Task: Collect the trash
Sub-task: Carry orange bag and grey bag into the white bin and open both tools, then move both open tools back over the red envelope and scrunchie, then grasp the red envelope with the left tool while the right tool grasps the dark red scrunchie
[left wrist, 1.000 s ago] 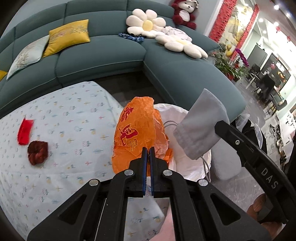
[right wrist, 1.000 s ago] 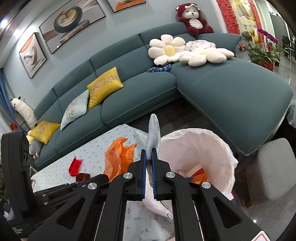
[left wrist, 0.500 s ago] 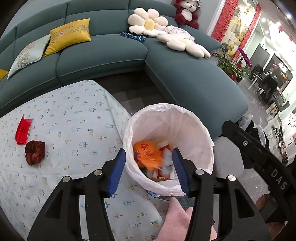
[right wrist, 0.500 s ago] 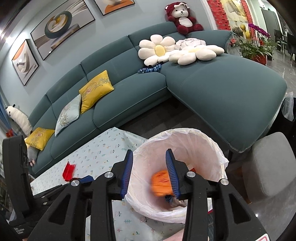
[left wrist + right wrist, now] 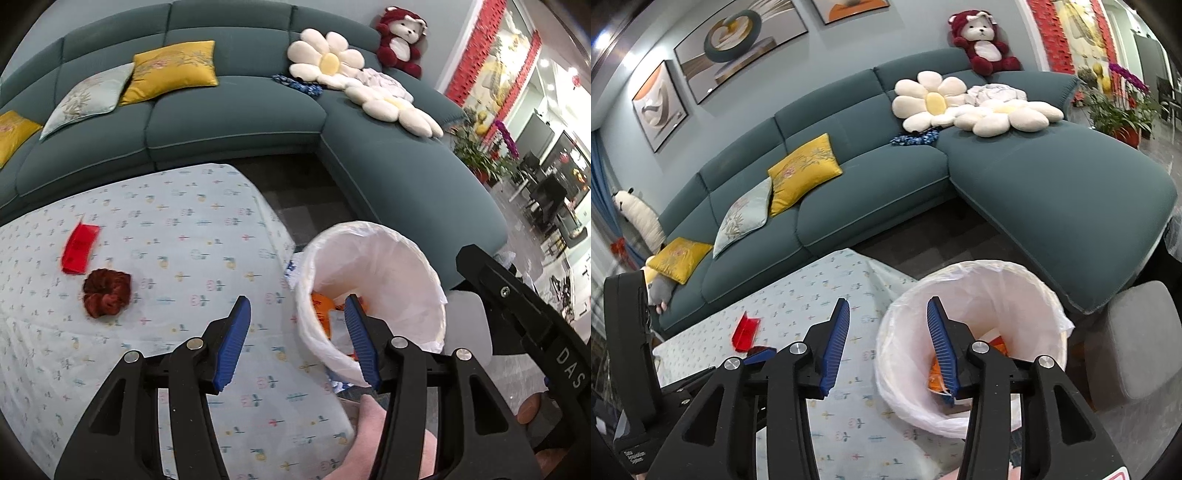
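Left wrist view shows your left gripper (image 5: 297,317) with its blue pads spread apart and nothing between them; its jaws have just been opening, though the last widening was slight. It hangs over the near edge of the table (image 5: 207,236), which wears a pale cloth printed with small flowers. At about 3 o'clock from that gripper stands the trash bin (image 5: 373,295), lined with a white bag, just beside the table's corner. Inside the bin you can see the orange bag (image 5: 319,301) lying low against the near wall among other scraps that are too hidden to name. On the cloth, at about 10 o'clock from the gripper, lie a red wrapper (image 5: 79,249) and, just beside it toward you, a dark red scrunchie (image 5: 107,291); the two look close but not touching. Your right gripper (image 5: 886,334) is likewise spread, empty, and its jaws have just been opening further. In the right wrist view the bin (image 5: 971,347) sits at 4 o'clock of the frame, with the right pad in front of its mouth and the orange bag (image 5: 936,373) showing behind that pad. Beyond the table, at 12 o'clock, runs a teal sofa (image 5: 879,184) carrying yellow cushions (image 5: 803,171), flower pillows (image 5: 931,99) and a plush bear (image 5: 982,42).
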A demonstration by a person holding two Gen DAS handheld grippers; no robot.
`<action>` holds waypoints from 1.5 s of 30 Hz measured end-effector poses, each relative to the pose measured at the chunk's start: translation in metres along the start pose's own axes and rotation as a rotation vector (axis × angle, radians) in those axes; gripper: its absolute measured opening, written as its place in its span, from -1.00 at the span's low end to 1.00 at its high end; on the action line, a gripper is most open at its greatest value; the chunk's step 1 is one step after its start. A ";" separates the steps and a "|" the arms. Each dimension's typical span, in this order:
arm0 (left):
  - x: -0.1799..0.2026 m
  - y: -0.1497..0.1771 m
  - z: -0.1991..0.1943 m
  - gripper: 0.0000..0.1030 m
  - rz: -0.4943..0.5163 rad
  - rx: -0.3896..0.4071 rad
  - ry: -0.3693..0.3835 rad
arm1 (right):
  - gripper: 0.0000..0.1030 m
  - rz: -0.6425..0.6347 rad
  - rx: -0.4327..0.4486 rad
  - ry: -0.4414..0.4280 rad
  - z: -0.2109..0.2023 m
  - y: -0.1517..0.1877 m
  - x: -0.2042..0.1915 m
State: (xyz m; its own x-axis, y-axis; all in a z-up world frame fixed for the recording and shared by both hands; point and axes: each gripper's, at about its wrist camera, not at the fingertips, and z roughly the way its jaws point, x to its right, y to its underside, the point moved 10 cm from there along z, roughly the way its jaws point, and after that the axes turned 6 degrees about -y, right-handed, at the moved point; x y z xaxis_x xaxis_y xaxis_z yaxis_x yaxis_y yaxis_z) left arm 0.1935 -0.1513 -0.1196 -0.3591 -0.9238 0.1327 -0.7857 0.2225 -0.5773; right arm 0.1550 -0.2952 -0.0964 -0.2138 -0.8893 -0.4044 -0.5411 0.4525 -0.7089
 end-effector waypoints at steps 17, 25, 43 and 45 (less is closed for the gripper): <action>-0.113 -0.002 -0.029 0.01 -0.147 0.046 -0.090 | -0.05 -0.133 -0.073 -0.059 0.032 0.023 -0.102; -0.183 0.005 -0.032 0.01 -0.222 0.043 -0.145 | -0.05 -0.204 -0.140 -0.088 0.063 0.048 -0.155; -0.320 0.014 0.025 0.28 -0.267 -0.021 -0.293 | -0.03 -0.225 -0.342 -0.100 0.180 0.116 -0.210; -0.327 0.011 0.039 0.30 -0.268 -0.032 -0.292 | -0.03 -0.223 -0.364 -0.091 0.197 0.124 -0.209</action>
State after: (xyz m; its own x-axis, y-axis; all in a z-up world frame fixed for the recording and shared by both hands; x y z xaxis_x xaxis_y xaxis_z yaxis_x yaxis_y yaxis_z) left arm 0.3217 0.1410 -0.2008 0.0155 -0.9992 0.0374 -0.8491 -0.0329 -0.5272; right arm 0.2928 -0.0398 -0.2136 0.0043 -0.9455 -0.3257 -0.8209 0.1827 -0.5411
